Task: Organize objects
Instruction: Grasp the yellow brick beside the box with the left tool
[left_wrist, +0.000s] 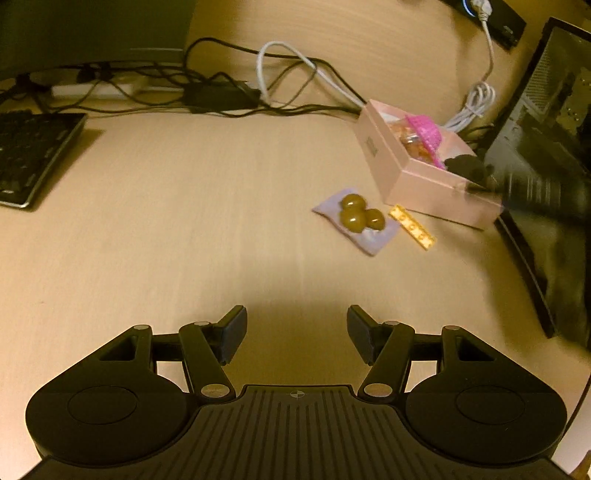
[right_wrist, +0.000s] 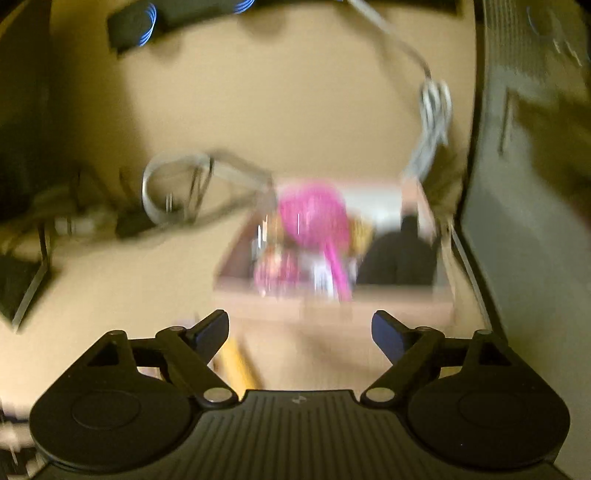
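Note:
A pink open box (left_wrist: 424, 184) sits at the right of the wooden desk, holding a pink brush-like item (left_wrist: 424, 131) and wrapped snacks. In front of it lie a pale packet of green olives (left_wrist: 356, 218) and a yellow studded brick (left_wrist: 412, 227). My left gripper (left_wrist: 296, 332) hovers open and empty over bare desk, well short of them. The right wrist view is blurred: my right gripper (right_wrist: 300, 334) stands wide open and empty just before the pink box (right_wrist: 332, 299), with the pink item (right_wrist: 314, 218) and a dark object (right_wrist: 397, 254) inside. The yellow brick (right_wrist: 236, 363) shows under its left finger.
A keyboard (left_wrist: 33, 155) lies at the left, a tangle of black and white cables (left_wrist: 221, 88) along the back. A dark monitor (left_wrist: 546, 166) stands at the right beside the box. A blurred dark gripper shape (left_wrist: 517, 188) reaches over the box's corner.

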